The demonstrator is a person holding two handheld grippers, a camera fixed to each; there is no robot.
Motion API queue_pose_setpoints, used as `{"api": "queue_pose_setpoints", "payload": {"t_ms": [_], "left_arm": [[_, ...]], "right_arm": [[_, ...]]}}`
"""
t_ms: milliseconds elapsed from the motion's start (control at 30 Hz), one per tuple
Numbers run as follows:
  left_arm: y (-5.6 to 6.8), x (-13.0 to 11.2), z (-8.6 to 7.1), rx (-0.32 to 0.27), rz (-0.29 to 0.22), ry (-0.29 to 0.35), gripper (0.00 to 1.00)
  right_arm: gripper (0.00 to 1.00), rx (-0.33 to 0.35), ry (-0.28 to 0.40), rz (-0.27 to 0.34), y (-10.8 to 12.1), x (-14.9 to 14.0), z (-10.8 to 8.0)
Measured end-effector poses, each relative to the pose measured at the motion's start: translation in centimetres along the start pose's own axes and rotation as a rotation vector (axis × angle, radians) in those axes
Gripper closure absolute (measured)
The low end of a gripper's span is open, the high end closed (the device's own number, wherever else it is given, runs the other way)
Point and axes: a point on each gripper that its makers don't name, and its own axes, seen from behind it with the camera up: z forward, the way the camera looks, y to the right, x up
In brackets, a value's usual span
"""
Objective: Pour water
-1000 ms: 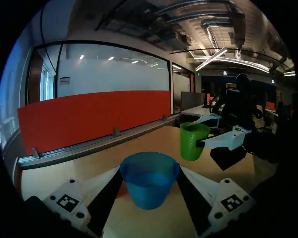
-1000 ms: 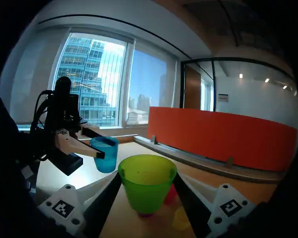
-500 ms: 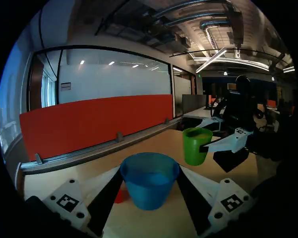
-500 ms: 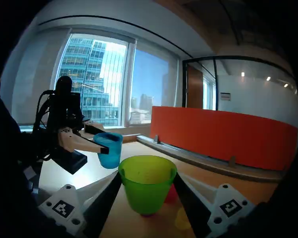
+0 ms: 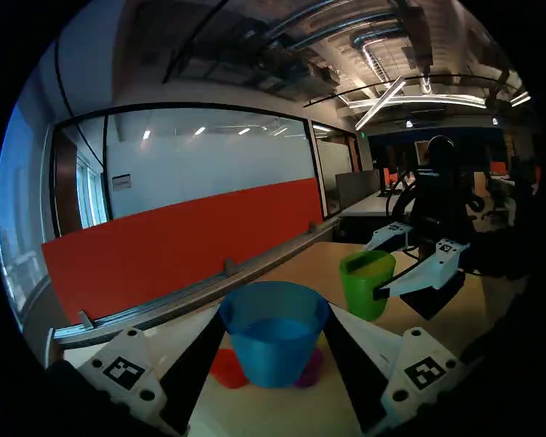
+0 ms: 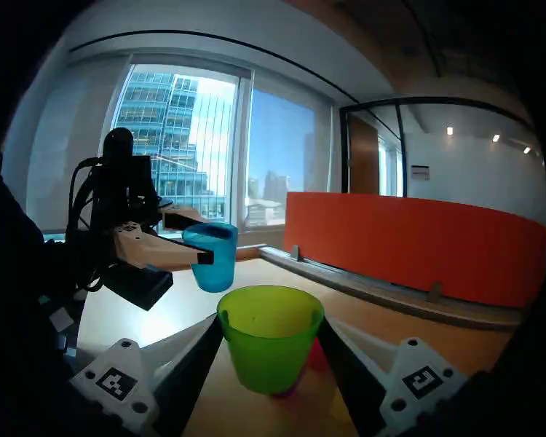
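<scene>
In the left gripper view my left gripper (image 5: 274,336) is shut on a blue cup (image 5: 274,332) with water in it, held upright above the wooden table (image 5: 360,251). To its right, farther off, stands the green cup (image 5: 366,283) in the other gripper. In the right gripper view my right gripper (image 6: 271,349) is shut on that green cup (image 6: 270,347), upright and looking empty. Up and to its left hangs the blue cup (image 6: 210,256), higher than the green rim, in the left gripper (image 6: 200,256).
An orange partition (image 5: 186,237) on a metal rail (image 5: 207,285) runs along the table's far side. Small red (image 5: 228,368) and purple (image 5: 311,366) items lie on the table under the blue cup. Large windows (image 6: 200,175) stand behind the left gripper.
The blue cup has risen relative to the green cup over the last second, and the green cup has sunk toward the table in the left gripper view. Both cups stay upright.
</scene>
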Motion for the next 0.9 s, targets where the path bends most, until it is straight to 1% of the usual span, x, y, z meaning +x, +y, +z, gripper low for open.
{"api": "queue_pose_setpoints", "payload": {"t_ms": [100, 467, 667, 900], "left_arm": [[-0.2, 0.5, 0.1, 0.011, 0.040, 0.000, 0.12], [-0.4, 2.7, 0.8, 0.047, 0.228, 0.004, 0.12], [-0.2, 3.7, 0.9, 0.055, 0.303, 0.004, 0.12], [-0.2, 4.8, 0.9, 0.068, 0.368, 0.011, 0.12]], "right_arm": [[0.09, 0.013, -0.003, 0.000, -0.4, -0.3, 0.4], [0.09, 0.049, -0.008, -0.005, -2.2, -1.0, 1.6], [0.09, 0.069, -0.004, -0.001, -2.9, -1.0, 2.2], [0.09, 0.088, -0.003, -0.004, -3.8, -1.0, 2.6]]}}
